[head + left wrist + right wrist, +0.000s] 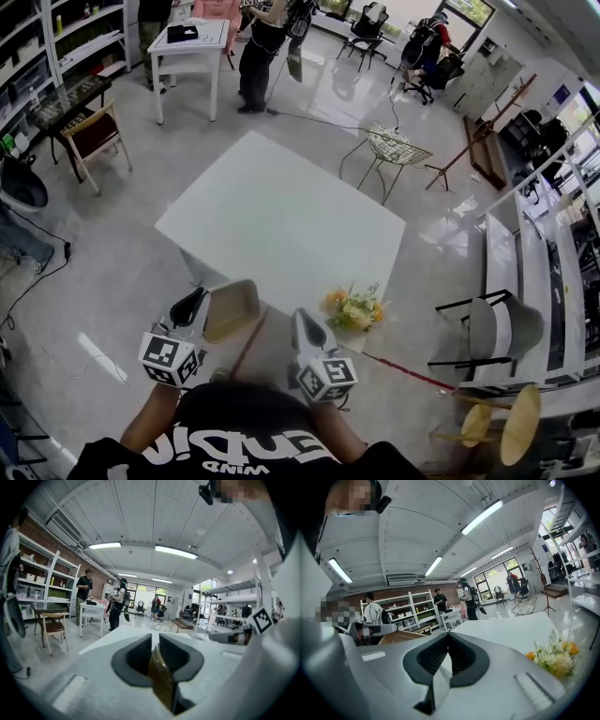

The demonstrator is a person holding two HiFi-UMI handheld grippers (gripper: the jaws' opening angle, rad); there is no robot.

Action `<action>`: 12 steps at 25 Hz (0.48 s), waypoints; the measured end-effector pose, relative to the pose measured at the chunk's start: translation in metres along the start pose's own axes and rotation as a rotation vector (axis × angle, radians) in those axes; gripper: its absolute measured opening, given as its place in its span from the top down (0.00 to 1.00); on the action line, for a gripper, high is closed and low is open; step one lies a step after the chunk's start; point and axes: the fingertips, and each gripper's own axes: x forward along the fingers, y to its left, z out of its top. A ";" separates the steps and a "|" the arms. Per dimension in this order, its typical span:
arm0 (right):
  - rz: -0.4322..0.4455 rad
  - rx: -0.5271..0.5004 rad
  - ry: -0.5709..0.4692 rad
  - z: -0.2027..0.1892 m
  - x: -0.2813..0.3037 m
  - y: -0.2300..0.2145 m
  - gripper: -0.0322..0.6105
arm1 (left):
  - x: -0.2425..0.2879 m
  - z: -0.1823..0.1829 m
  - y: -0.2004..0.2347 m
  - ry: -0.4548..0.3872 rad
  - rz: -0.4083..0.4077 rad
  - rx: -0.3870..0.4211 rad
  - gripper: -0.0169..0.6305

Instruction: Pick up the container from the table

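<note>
Floor (112,281) of glossy grey fills a big open room. Shelves (56,47) run along the far left wall, with a small white table (192,42) and people standing at the far end. White racks line the right side.

At the middle stands the white surface (281,216), set cornerwise so that one corner points far and one points near, toward the person. Its top is bare except for a bunch of flowers (354,309) at the near right edge.

The container (232,311), a tan rectangular tray with rounded corners, is at the near left edge of the surface and partly overlaps the floor in the head view. Its long axis runs roughly near to far and its open side faces up. Whether its base touches the surface cannot be told.

The left hand-held gripper (201,300) is on the container's left side. In its own view the jaws stand narrow, pinching the container's thin brown wall (161,677) between them. The right hand-held gripper (300,319) is just right of the container, between it and the flowers, and is apart from both. Its jaws are closed together with nothing between them (448,637).

Floor lies open to the left of the surface, out to a wooden chair (94,136). A wire chair (398,145) stands off the far right edge. A red line (412,372) crosses the floor near the right.
</note>
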 end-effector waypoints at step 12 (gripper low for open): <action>0.054 -0.002 0.005 -0.013 -0.028 -0.004 0.95 | -0.006 -0.013 -0.031 -0.005 0.031 0.000 0.90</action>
